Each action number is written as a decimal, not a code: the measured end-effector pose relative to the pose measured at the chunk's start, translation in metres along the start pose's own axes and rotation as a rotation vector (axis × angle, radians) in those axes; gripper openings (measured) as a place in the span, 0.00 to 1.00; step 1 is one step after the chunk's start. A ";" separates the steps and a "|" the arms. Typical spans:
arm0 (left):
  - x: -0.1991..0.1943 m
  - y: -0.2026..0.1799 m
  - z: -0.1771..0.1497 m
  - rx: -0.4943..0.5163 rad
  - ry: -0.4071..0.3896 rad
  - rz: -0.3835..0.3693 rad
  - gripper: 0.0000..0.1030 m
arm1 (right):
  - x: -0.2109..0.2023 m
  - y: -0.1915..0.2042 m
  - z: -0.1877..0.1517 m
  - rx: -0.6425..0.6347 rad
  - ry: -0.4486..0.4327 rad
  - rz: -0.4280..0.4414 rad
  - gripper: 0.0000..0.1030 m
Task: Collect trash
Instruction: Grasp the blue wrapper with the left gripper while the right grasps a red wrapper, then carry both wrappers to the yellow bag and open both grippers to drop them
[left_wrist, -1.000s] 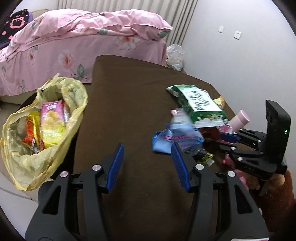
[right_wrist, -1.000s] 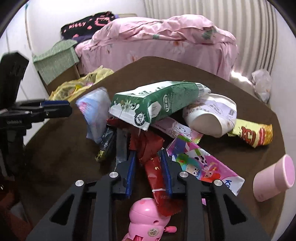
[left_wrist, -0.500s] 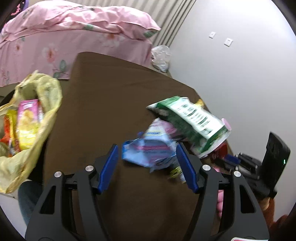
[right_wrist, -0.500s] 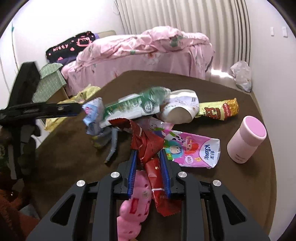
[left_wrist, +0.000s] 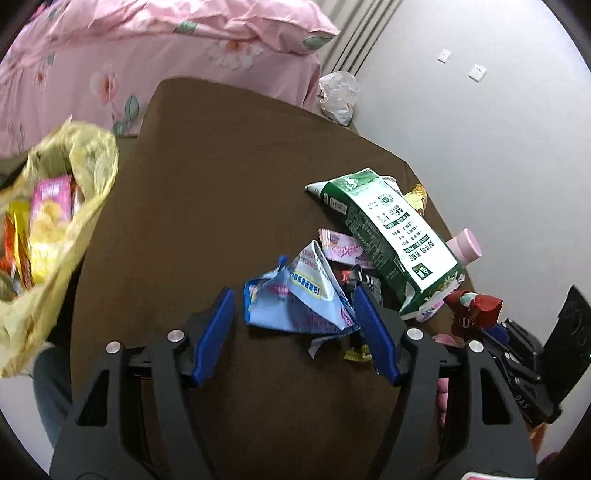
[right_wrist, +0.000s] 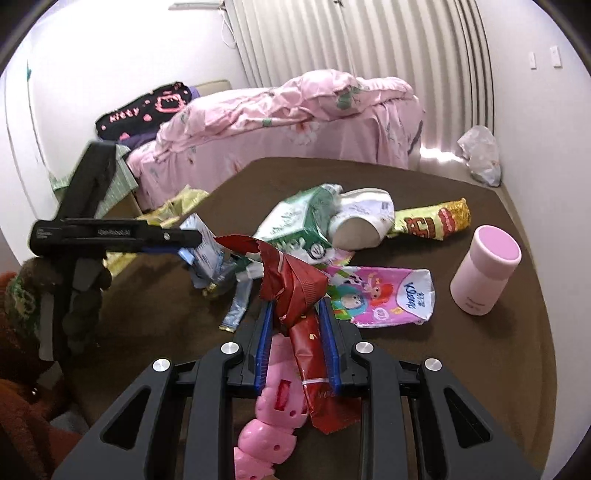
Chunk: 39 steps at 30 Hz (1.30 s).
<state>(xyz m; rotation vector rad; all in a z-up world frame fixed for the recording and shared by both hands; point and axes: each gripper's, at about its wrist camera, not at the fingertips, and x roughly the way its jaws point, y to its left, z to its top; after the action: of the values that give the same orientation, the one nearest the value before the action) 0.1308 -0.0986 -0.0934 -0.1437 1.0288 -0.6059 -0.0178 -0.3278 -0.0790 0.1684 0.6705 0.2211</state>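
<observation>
I note the left hand-held gripper (left_wrist: 295, 332) spread wide astride the blue wrapper (left_wrist: 295, 295) lying crosswise between its pads, while the right hand-held gripper (right_wrist: 295, 332) clamps a red wrapper (right_wrist: 295, 291).

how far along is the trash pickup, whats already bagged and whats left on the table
Done: several snack packets sit in the yellow bag. In hand: the right gripper is shut on a red wrapper; the open left gripper straddles a blue wrapper. Left: green carton, pink tissue pack, yellow snack bag.
</observation>
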 end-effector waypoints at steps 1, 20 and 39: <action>0.000 0.003 -0.001 -0.020 0.007 -0.016 0.61 | -0.003 0.002 0.001 -0.008 -0.013 0.009 0.23; -0.019 0.022 -0.012 -0.018 -0.026 0.084 0.57 | -0.010 0.008 0.012 -0.036 -0.055 -0.039 0.23; -0.036 -0.024 -0.017 0.129 -0.082 0.021 0.08 | -0.011 0.013 0.014 -0.041 -0.060 -0.026 0.23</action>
<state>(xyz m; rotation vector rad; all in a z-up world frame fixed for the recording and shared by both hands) 0.0932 -0.0959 -0.0656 -0.0437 0.9082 -0.6409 -0.0192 -0.3197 -0.0584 0.1270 0.6074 0.2039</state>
